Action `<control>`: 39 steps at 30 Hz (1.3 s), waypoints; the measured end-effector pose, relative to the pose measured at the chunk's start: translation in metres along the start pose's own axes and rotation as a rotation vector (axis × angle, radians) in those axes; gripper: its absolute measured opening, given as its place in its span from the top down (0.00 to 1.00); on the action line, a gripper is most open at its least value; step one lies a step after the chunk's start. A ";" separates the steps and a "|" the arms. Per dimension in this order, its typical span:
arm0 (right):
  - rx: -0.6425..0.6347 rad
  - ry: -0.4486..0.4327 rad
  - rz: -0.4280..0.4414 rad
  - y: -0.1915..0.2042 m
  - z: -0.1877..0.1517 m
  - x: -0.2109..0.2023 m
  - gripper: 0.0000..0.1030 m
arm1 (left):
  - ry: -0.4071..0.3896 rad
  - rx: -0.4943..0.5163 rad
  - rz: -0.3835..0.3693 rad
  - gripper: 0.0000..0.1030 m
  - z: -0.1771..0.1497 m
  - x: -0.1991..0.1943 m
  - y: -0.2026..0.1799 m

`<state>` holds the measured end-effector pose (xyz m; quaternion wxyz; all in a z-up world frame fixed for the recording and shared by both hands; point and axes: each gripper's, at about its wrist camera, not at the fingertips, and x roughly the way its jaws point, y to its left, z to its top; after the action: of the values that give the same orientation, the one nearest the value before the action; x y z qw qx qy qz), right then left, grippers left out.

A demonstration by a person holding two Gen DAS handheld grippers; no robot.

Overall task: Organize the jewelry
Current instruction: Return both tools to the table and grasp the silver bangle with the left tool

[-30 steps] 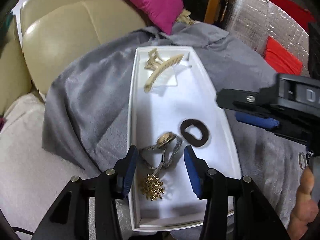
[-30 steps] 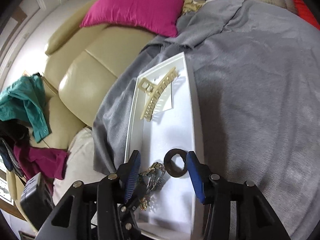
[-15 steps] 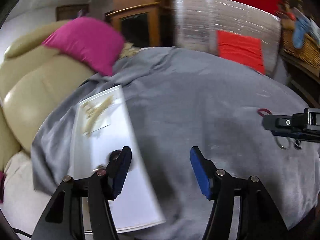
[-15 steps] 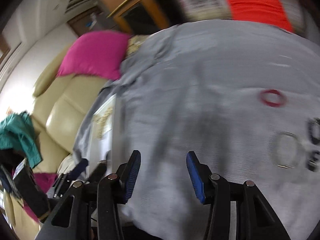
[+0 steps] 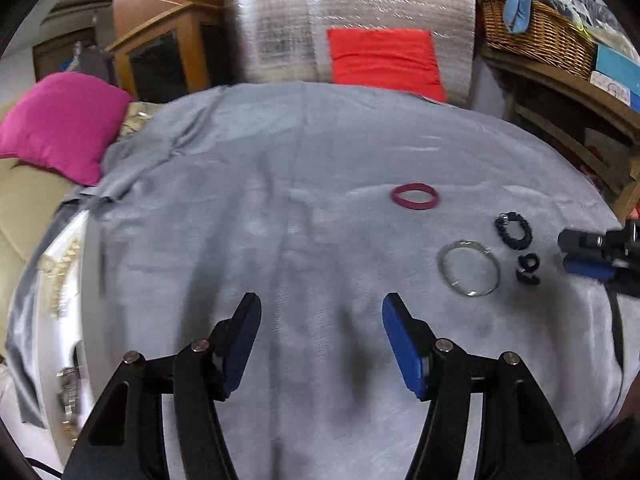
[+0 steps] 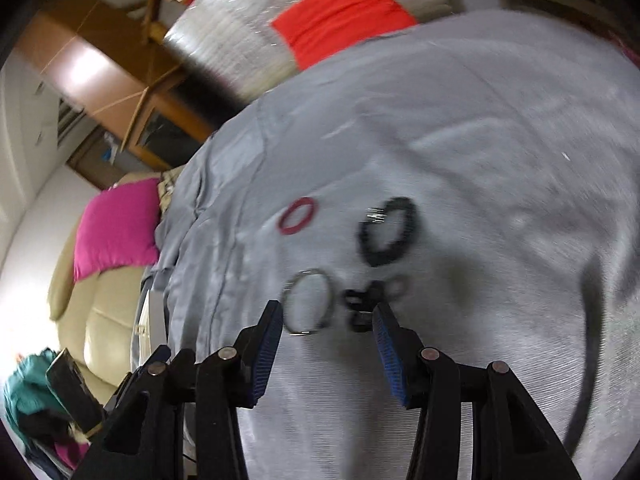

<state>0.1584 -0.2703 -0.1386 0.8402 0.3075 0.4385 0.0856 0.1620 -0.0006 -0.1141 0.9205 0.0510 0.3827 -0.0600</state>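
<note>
On the grey cloth lie a silver bangle, a red ring band, a black scrunchie and small black rings. My left gripper is open and empty over bare cloth, left of these. My right gripper is open and empty just in front of the bangle and small rings; it also shows in the left wrist view. The white tray with a cream hair claw sits at far left.
A pink cushion and beige sofa lie left of the cloth. A red cushion, silver sheet and wooden cabinet stand behind. A wicker basket is at the back right.
Both grippers have swung right, away from the white tray, towards the loose rings on the cloth. The right gripper now sits close before the bangle.
</note>
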 end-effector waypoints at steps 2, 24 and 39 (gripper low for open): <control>0.015 0.000 0.005 -0.004 0.003 0.003 0.51 | 0.016 0.002 -0.021 0.38 0.004 0.009 -0.013; -0.013 0.130 -0.038 -0.023 0.015 0.057 0.89 | 0.108 0.076 -0.218 0.30 0.034 0.062 -0.080; 0.069 0.017 -0.031 -0.049 0.024 0.021 0.91 | 0.135 0.123 -0.218 0.26 0.026 0.077 -0.112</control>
<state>0.1839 -0.3106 -0.1719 0.8267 0.3286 0.4528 0.0600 0.2169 -0.1208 -0.1557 0.8759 0.0692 0.4424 -0.1794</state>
